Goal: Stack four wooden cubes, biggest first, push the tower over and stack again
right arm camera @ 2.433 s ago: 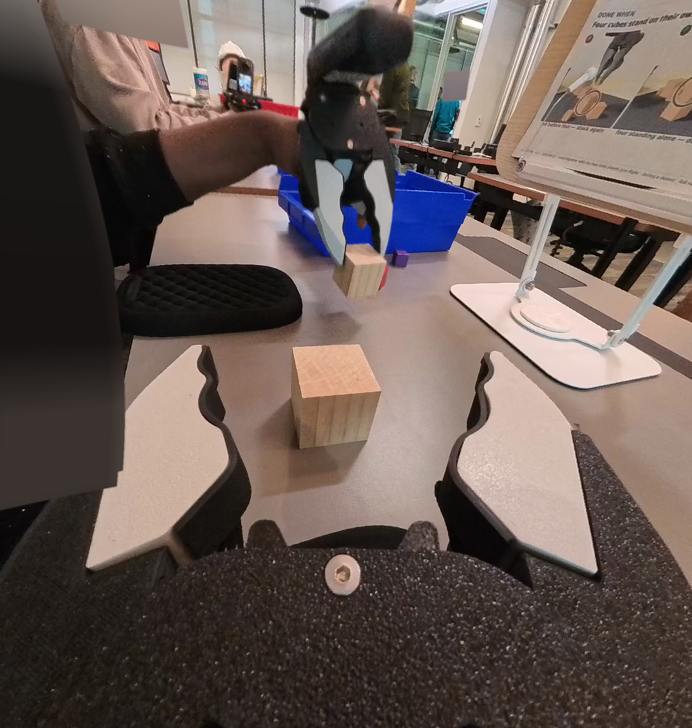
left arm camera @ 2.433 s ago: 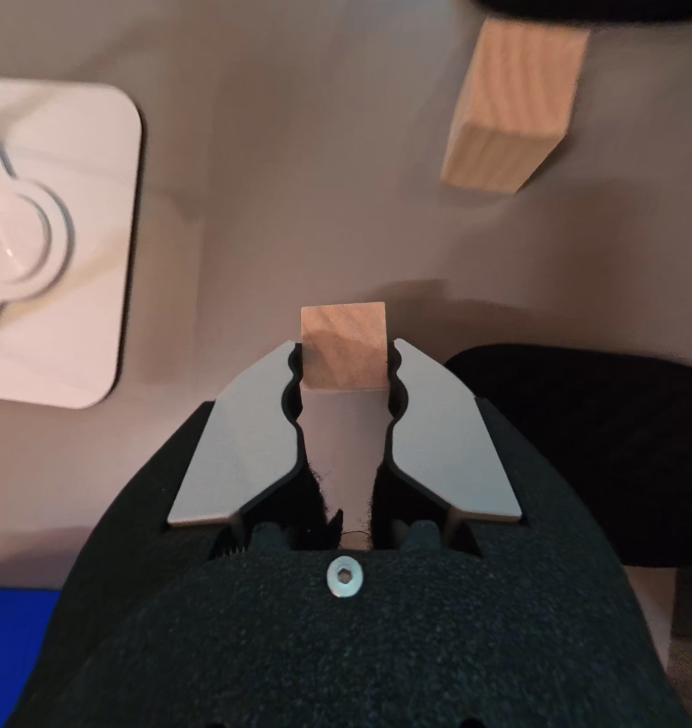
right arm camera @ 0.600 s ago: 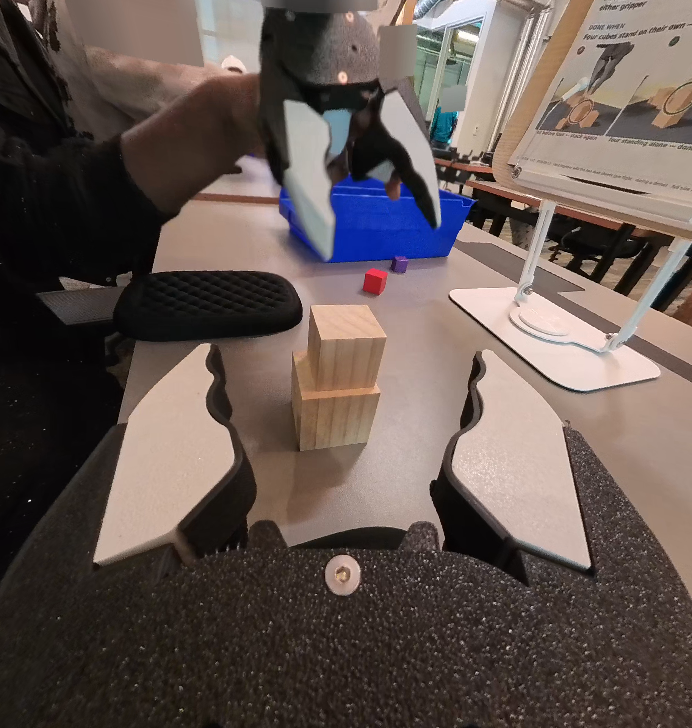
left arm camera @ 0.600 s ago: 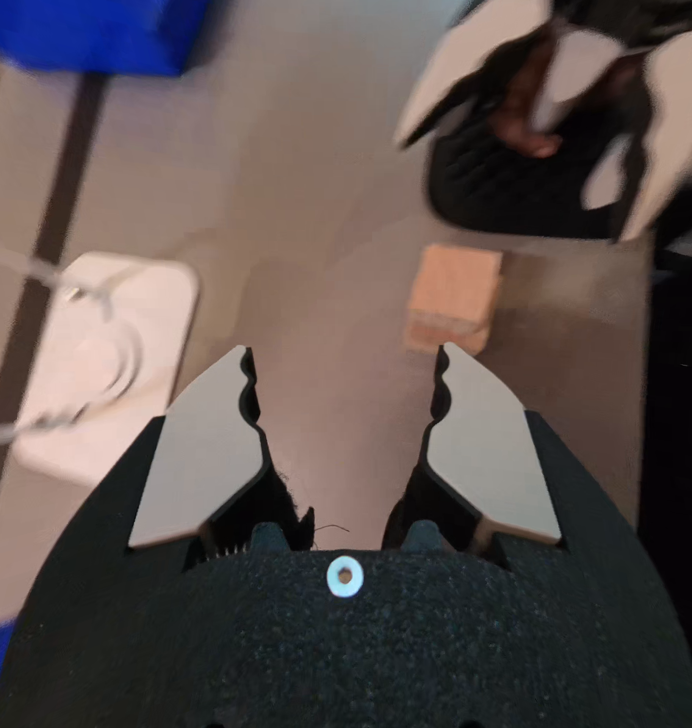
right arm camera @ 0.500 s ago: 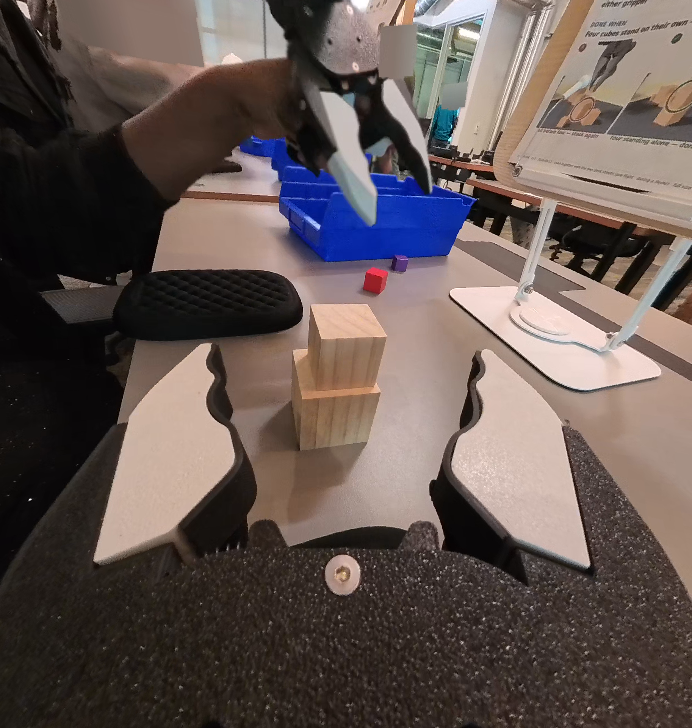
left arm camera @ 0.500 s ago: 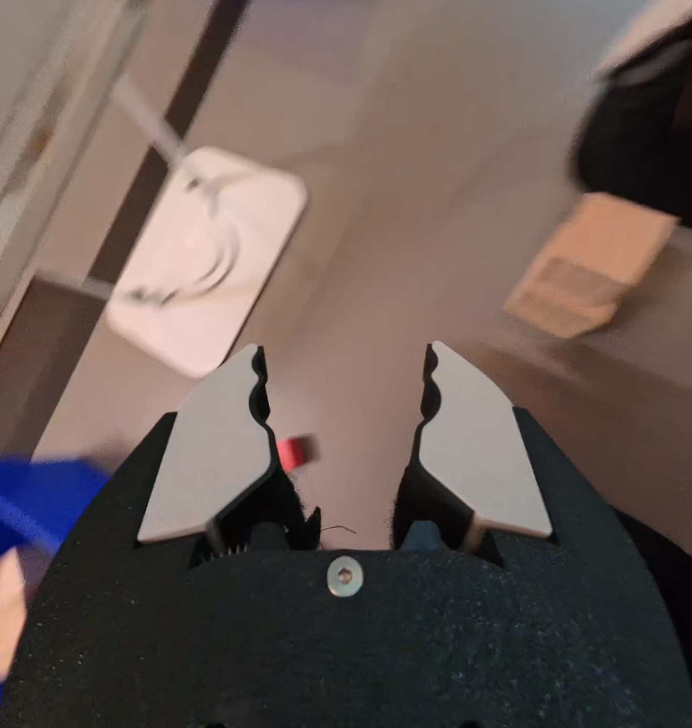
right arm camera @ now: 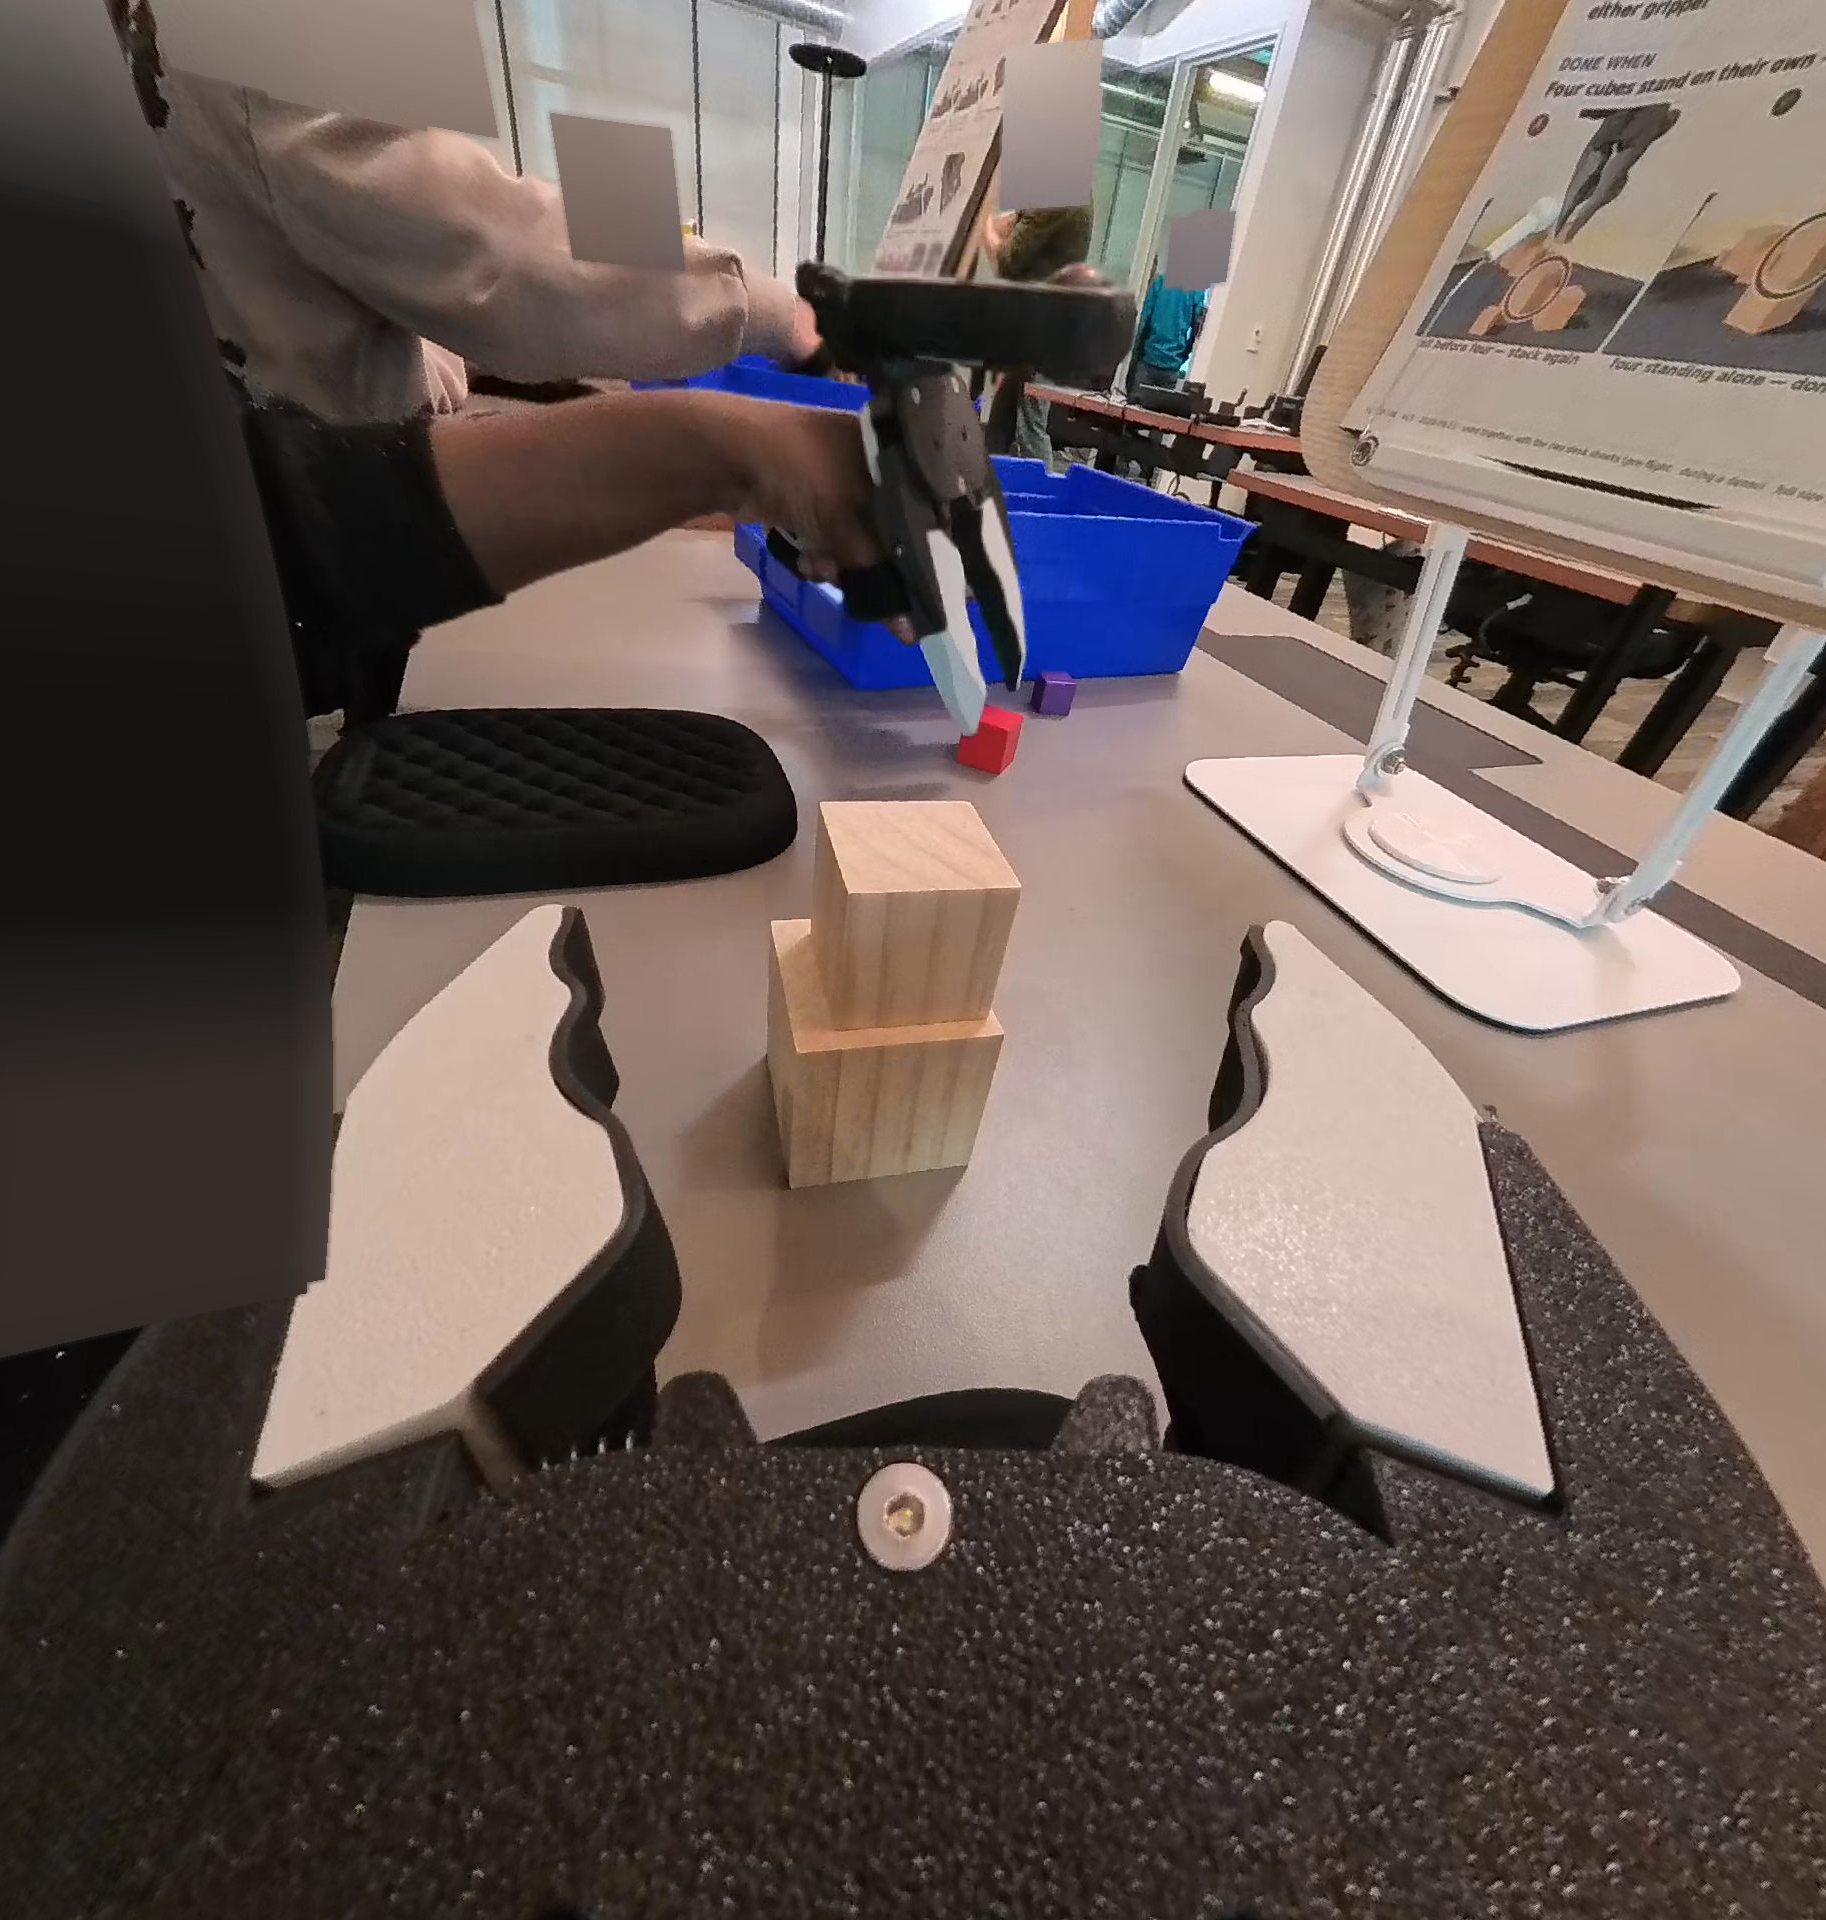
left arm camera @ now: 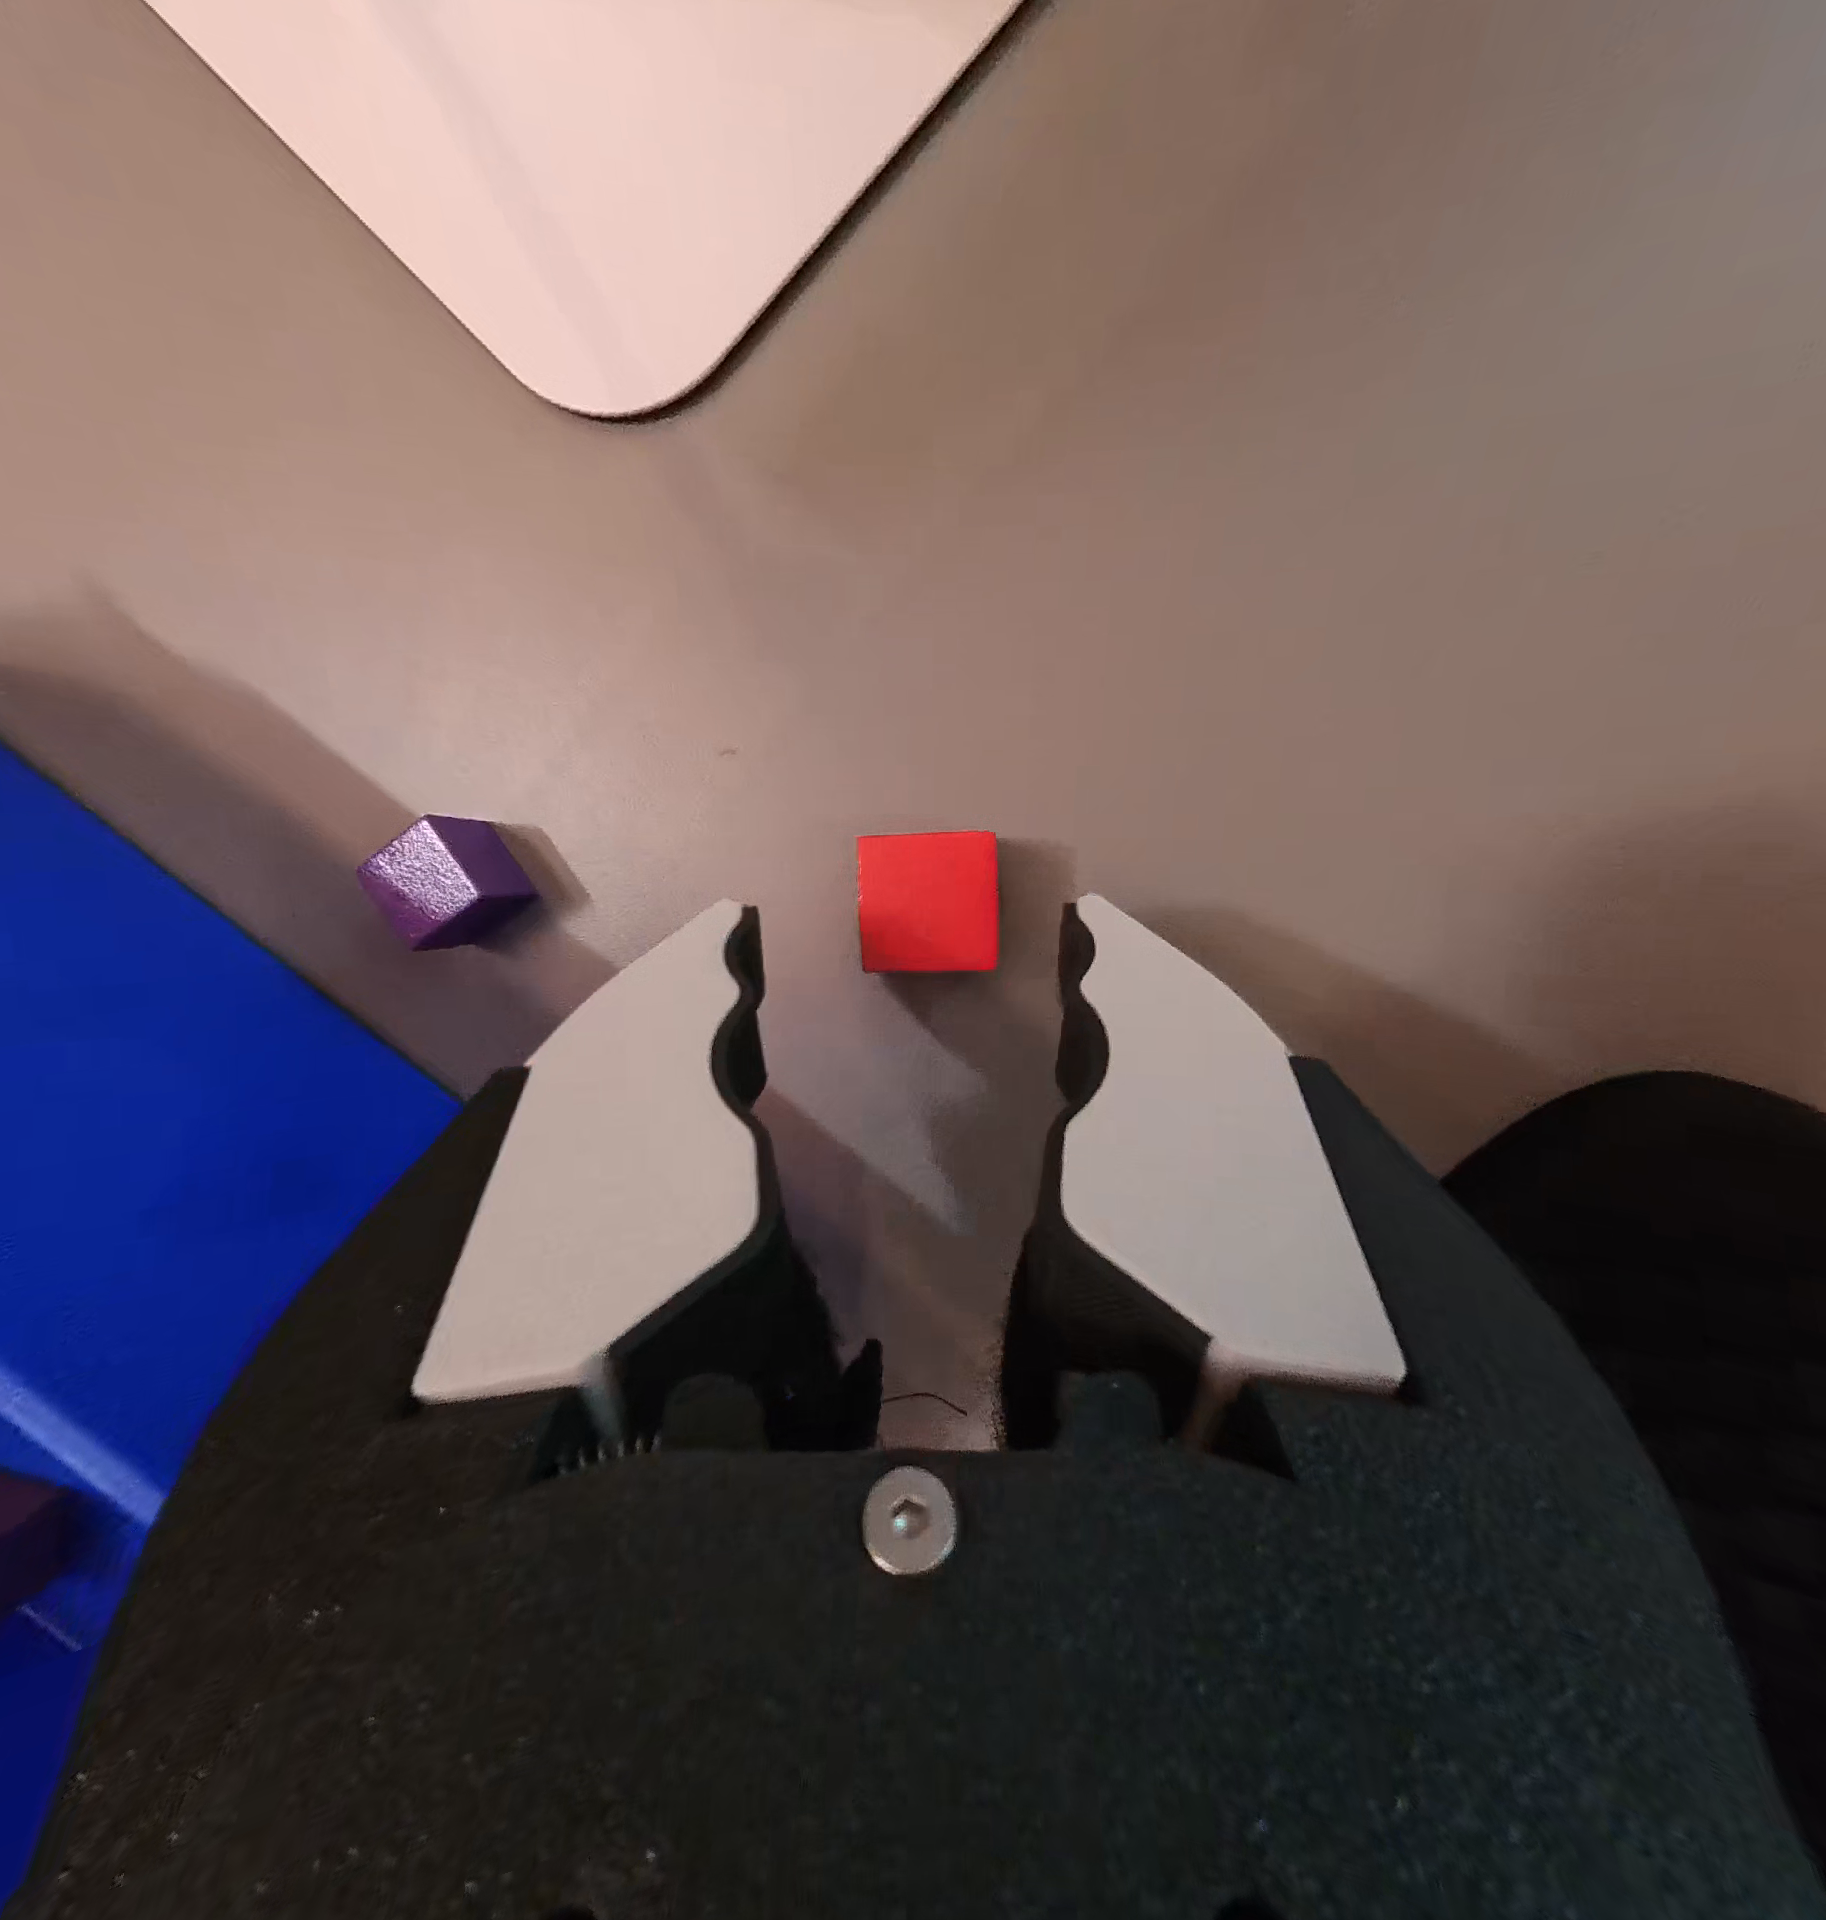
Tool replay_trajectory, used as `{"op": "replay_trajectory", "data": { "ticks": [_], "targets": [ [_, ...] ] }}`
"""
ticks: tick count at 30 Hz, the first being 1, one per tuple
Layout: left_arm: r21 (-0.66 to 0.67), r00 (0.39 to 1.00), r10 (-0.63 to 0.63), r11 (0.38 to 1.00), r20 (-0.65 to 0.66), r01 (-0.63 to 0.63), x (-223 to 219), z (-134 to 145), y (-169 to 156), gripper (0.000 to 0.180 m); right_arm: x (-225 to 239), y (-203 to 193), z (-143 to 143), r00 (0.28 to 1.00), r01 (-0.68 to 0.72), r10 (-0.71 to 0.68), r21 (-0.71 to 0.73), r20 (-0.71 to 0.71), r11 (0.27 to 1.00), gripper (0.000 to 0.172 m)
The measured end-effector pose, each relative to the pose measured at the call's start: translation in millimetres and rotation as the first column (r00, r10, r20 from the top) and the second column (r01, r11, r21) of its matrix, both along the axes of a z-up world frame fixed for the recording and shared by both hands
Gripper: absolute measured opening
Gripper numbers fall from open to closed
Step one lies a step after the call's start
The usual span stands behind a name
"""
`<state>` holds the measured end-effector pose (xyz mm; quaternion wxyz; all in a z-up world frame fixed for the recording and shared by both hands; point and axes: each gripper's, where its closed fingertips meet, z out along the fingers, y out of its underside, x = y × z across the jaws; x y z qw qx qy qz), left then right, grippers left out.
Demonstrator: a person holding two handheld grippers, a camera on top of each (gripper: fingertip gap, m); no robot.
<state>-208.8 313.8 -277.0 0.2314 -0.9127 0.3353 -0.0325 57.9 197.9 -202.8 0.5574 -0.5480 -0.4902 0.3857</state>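
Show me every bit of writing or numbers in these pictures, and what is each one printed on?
Picture sheet on the board held by the white stand: printed headings and captions; I do not copy its wording.
Second board far behind: print too small to read.
Red cube, purple cube, wooden cubes, blue bin: no writing visible.

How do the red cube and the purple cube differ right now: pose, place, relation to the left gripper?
The red cube lies just ahead of the left gripper, in line with the gap between its open fingers and untouched; the purple cube lies off to the gripper's left. In the left wrist view the red cube sits square-on and the purple cube turned corner-on, nearer the blue bin. Both are small and rest on the grey table.
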Motion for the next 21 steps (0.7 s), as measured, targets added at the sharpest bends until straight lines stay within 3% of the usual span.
{"op": "replay_trajectory", "data": {
  "ticks": [6, 11, 14, 21],
  "targets": [
    [-0.044, 0.999, 0.041, 0.998, -0.004, -0.042, 5, -9, 0, 0.052, 0, 0, 0, 1.000, 0.000, 0.000, 0.001, -0.002, 1.000, 0.113],
    [-0.054, 0.999, 0.037, 0.998, 0.010, -0.037, 7, -13, 0, 0.027, 0, 0, 1, 1.000, 0.000, 0.000, 0.002, -0.004, 1.000, 0.113],
    [-0.057, 0.999, 0.025, 0.998, 0.023, -0.024, 8, -13, -2, 0.027, 0, 0, 1, 1.000, 0.001, -0.001, -0.001, -0.006, 1.000, 0.113],
    [-0.004, 0.994, -0.079, 0.997, 0.082, 0.080, 33, 11, -13, 0.027, 0, 0, 0, 1.000, 0.003, -0.003, 0.003, -0.002, 1.000, 0.113]
  ]
}}
